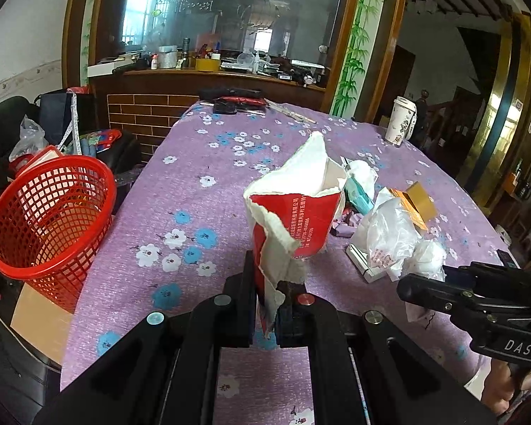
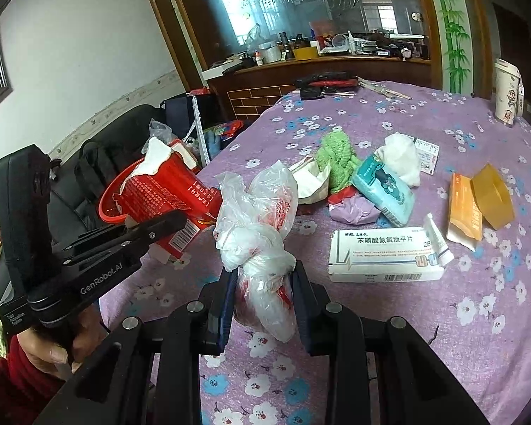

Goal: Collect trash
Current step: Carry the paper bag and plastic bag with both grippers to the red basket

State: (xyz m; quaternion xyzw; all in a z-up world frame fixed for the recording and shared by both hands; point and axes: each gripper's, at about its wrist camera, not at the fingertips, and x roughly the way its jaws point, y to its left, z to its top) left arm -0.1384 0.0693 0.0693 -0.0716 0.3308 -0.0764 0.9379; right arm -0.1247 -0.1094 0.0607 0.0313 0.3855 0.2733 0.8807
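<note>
My left gripper (image 1: 270, 292) is shut on the torn edge of a red and white paper carton (image 1: 295, 205), which stands up above the purple flowered tablecloth (image 1: 180, 212). A red mesh basket (image 1: 49, 219) sits off the table's left edge. In the right wrist view the same carton (image 2: 166, 191) hangs in front of the basket (image 2: 109, 209). My right gripper (image 2: 265, 283) is shut on a knotted clear plastic bag (image 2: 262, 233) with red print. The right gripper (image 1: 417, 288) also reaches in from the right in the left wrist view.
Loose items lie on the cloth: a white medicine box (image 2: 382, 253), a small tube (image 2: 439, 239), an orange packet (image 2: 465, 209), a tape roll (image 2: 494, 196), a blue tissue pack (image 2: 386, 187), a green knitted toy (image 2: 338, 159). A patterned cup (image 1: 401, 120) stands far right. Black chairs stand at left.
</note>
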